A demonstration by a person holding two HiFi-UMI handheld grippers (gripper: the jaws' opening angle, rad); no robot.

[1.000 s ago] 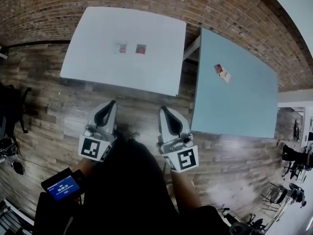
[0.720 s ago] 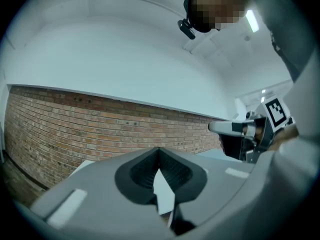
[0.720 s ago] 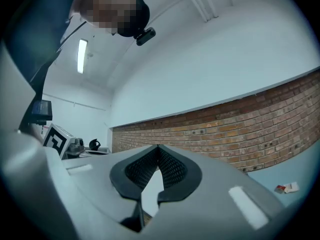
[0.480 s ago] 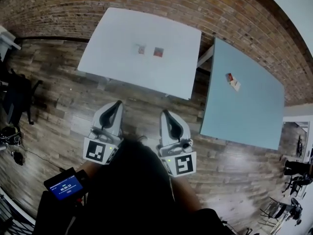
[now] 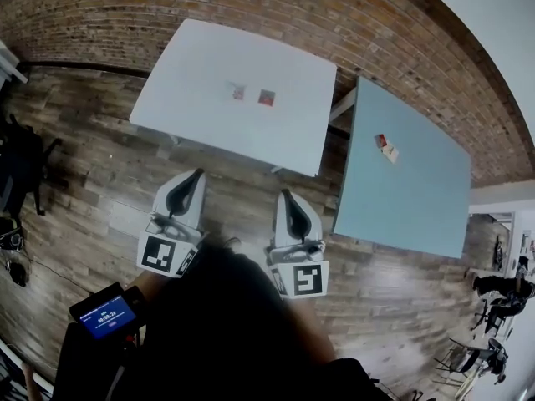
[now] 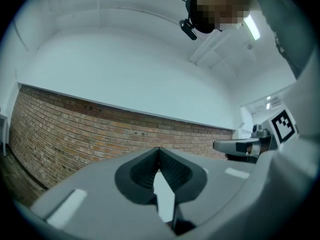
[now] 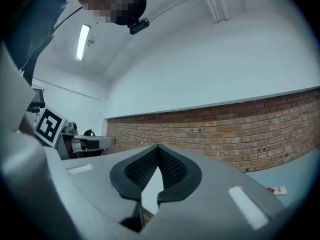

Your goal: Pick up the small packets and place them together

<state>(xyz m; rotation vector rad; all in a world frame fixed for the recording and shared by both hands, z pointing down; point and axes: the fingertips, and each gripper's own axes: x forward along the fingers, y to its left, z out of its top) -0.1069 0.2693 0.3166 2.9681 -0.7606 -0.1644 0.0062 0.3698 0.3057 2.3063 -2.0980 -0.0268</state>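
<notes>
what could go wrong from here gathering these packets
1. Left tool and right tool are both shut, short of either table; they must open before any pick.
2. The pale packet and red packet lie on the white table, the packet pair on the blue table: a flat packet could slip when carried across the gap.

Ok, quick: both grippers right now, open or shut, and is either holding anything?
Left gripper: shut, tips together, holding nothing.
Right gripper: shut, tips together, holding nothing.
</notes>
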